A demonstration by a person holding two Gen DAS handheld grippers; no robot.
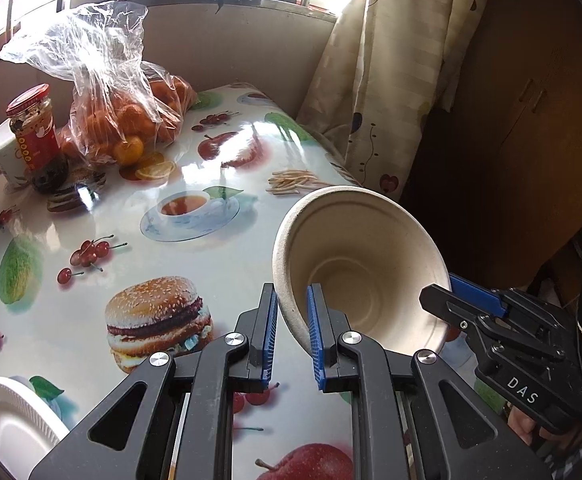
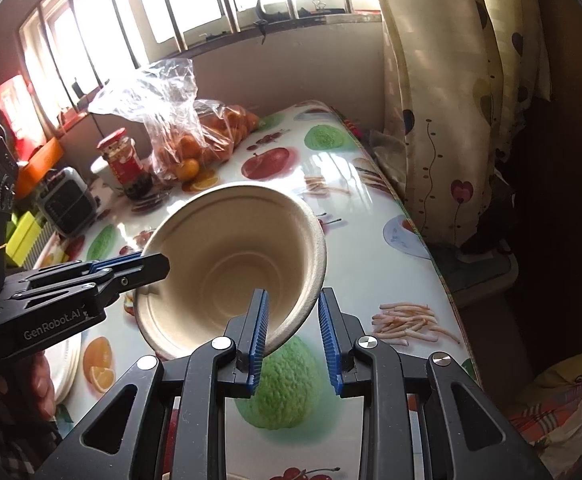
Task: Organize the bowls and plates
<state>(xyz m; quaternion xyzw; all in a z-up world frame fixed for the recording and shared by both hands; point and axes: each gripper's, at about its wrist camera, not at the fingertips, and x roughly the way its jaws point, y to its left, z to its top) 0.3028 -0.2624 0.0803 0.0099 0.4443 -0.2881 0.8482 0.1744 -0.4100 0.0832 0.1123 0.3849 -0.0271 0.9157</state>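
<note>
Beige bowl (image 1: 355, 264) tilted above table (image 1: 219, 248), left gripper (image 1: 293, 328) clamped on rim, right gripper (image 2: 293, 340) half-open, rim between its fingers

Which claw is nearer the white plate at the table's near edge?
Left. The left claw is at the bowl rim on the white plate side; the right claw straddles the opposite rim, farther away.

Jar (image 1: 35, 136) left of orange bag (image 1: 131, 120), both behind plate (image 1: 11, 420)
</note>
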